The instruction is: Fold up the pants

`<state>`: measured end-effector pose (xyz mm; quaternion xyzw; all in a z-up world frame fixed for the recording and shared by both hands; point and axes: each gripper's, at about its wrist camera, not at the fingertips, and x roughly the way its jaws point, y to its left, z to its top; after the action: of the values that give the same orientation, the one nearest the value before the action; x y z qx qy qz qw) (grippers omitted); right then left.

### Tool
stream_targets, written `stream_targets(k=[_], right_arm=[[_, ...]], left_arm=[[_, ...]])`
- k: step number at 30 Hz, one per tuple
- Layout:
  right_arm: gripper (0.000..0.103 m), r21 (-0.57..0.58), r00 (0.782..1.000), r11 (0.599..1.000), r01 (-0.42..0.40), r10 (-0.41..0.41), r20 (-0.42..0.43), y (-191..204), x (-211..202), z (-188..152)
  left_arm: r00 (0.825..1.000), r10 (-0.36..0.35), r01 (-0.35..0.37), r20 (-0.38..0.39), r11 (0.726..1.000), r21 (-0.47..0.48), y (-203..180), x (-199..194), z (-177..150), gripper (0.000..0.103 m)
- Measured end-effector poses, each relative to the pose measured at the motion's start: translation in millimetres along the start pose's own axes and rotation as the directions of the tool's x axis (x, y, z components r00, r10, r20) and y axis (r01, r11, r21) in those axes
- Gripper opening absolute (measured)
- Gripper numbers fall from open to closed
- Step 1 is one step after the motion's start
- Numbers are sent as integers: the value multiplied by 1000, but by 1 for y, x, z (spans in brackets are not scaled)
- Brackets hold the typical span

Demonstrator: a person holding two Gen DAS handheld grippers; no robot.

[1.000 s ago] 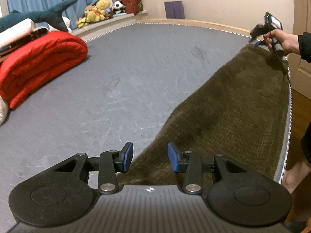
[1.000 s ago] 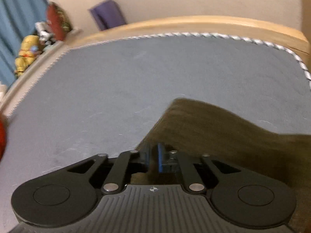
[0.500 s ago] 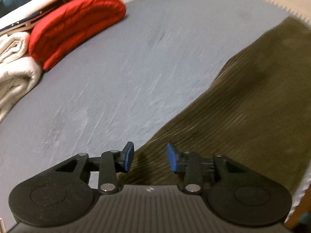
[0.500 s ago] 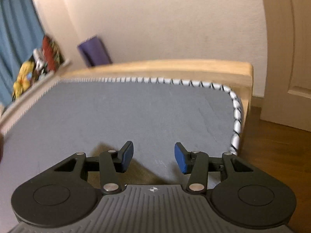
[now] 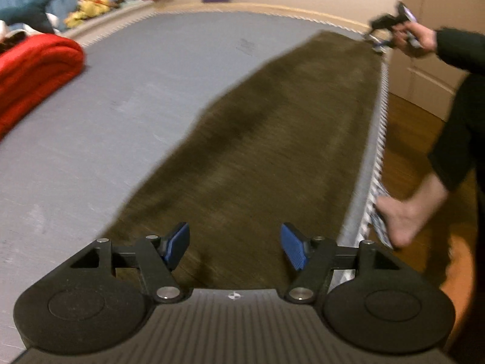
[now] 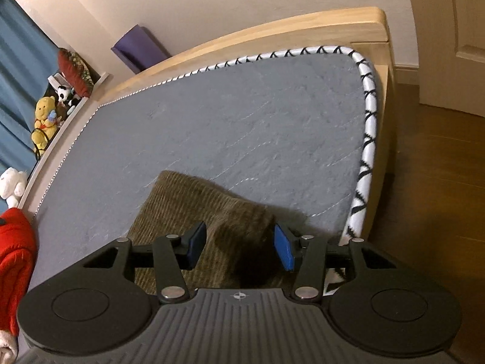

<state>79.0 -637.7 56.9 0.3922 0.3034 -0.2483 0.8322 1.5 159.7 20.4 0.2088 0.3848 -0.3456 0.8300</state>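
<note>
Grey mattress point(image 5: 127, 97) bears pants point(image 5: 272, 139) under the opening left gripper point(image 5: 235, 244).

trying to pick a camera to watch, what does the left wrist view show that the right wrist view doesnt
Only the left wrist view: the pants at full length along the mattress edge, the person's bare foot, and the right tongs seen from outside at the far end.

Only the right wrist view: the mattress corner, the wooden frame, and the right tongs' open pads over the pants' end.

Both: pants, grey mattress, red blanket, plush toys.
</note>
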Motion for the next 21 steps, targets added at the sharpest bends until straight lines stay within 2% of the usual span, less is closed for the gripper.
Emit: stream_targets(k=[2,5,7,8,10,13,15,17,18,19,21], right_arm=[[52,8,1000,1000,5,-4,-20,3,3,-4],[51,12,998,1000,21,-20,-54,7,10,-10],[50,2,998,999,35,-35,-59,10,13,-14],[45,-6,997,999,44,-45,-57,11,14,-15],[22,-17,997,998,54,-55,-54,12,15,-16],[14,-19,997,998,67,-68,-39,13,12,-16],[13,-12,998,998,60,-60,-31,13,8,-15],[13,-9,998,998,58,-59,-31,11,7,-15],[13,-7,998,998,59,-59,-32,11,6,-16],[13,-5,998,998,60,-61,-31,10,6,-16],[8,-7,997,997,71,-71,-26,10,5,-16]], left_arm=[[999,-9,10,-36,1000,28,-10,3,-11,69],[993,4,4,-118,998,70,-14,13,-23,57],[989,-1,15,-145,996,91,-16,15,-28,54],[989,0,13,-146,995,94,-16,13,-30,54],[989,-7,20,-151,996,85,-14,10,-31,54],[986,-36,52,-164,994,94,-16,8,-32,54],[984,-14,35,-175,992,121,-19,11,-33,54],[984,12,13,-178,990,139,-19,11,-34,47],[984,22,4,-175,990,142,-18,8,-36,35],[984,21,4,-176,990,138,-16,7,-35,17],[988,30,-9,-149,990,141,-15,-2,-32,8]])
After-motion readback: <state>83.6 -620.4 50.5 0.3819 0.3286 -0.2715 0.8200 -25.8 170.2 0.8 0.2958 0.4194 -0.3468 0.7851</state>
